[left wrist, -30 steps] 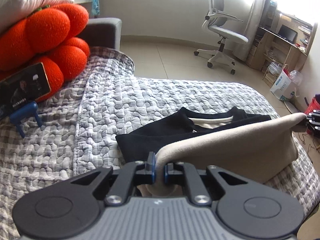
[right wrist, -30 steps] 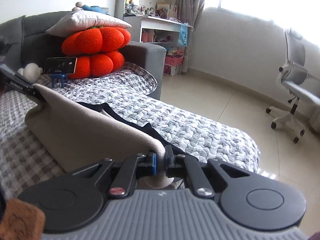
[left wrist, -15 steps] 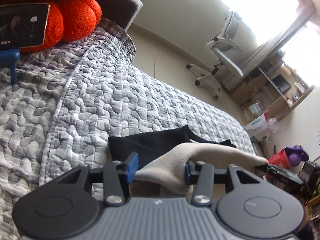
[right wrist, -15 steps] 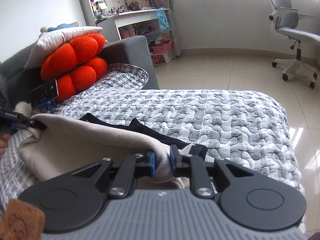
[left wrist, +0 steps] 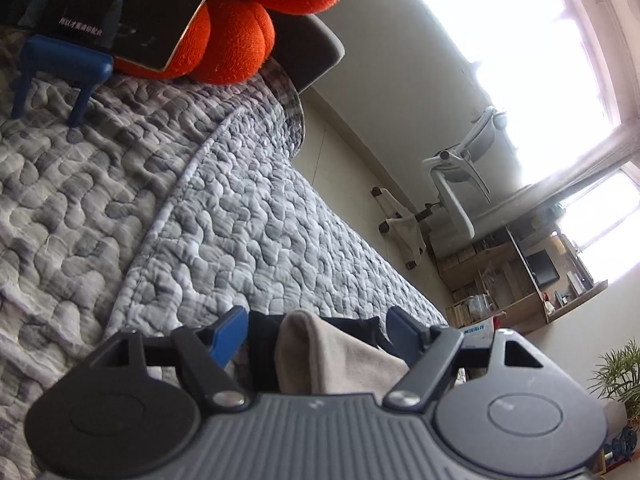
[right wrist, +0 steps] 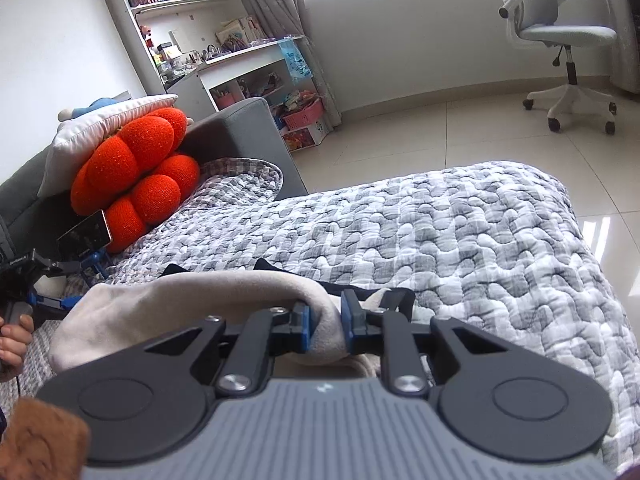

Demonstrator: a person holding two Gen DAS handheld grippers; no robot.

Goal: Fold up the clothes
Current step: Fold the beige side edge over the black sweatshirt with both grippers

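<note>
Lying across a grey quilted bedcover [right wrist: 460, 232], a beige garment [right wrist: 208, 300] sat folded over a black garment [left wrist: 264, 340]. The left gripper [left wrist: 316, 328] had just been opening; its blue pads [left wrist: 228, 334] stood wide, the beige fold loose between them, not pressed. The right gripper [right wrist: 326, 326] had parted a little, yet its pads still pinched the beige edge. An orange pumpkin cushion [right wrist: 136, 180] and a phone [left wrist: 120, 12] on a blue stand rested further back.

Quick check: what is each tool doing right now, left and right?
Left tool: open, jaws just widened; beige garment lies loose between them.
Right tool: closed on the beige garment's fold.
</note>
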